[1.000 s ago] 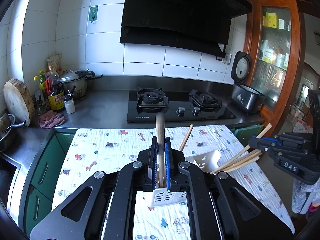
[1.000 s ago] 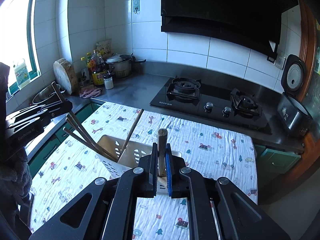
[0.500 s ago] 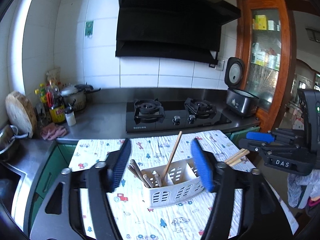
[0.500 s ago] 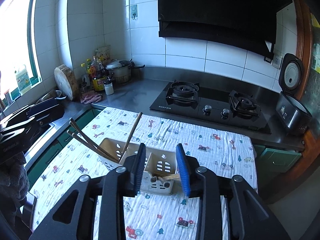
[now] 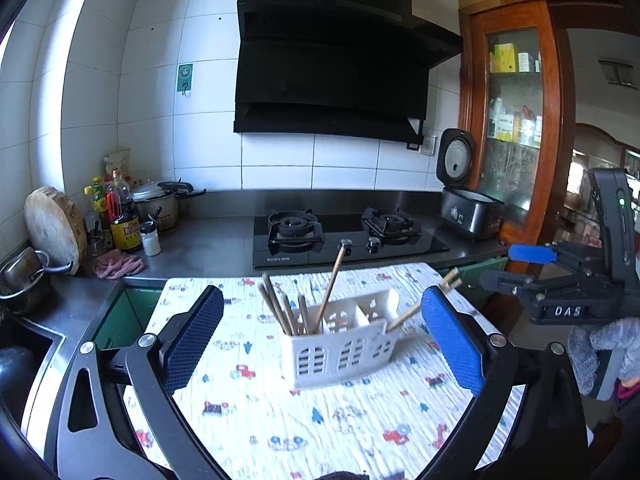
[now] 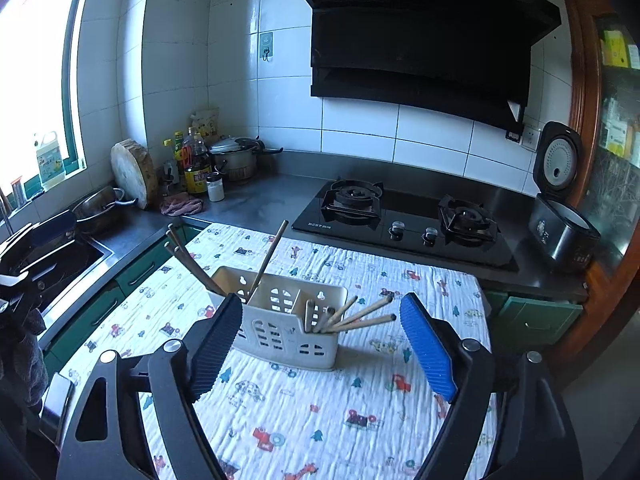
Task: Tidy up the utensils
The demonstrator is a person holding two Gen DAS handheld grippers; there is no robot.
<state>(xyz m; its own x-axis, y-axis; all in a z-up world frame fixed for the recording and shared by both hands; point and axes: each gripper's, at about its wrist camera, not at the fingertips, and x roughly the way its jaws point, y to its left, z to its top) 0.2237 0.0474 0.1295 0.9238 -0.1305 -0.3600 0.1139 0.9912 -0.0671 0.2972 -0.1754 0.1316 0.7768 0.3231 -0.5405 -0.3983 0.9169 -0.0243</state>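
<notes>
The lower ends of the chopsticks [image 6: 352, 316] are hidden inside the white caddy [image 6: 288, 332], so their resting points cannot be told. In the left wrist view, the caddy's near wall [image 5: 340, 356] is slightly blurred. At 9 o'clock in the right wrist view, the left tongs [image 6: 28, 248] are cut off by the edge. Bottle labels [image 5: 126, 234] are too small to be read.
</notes>
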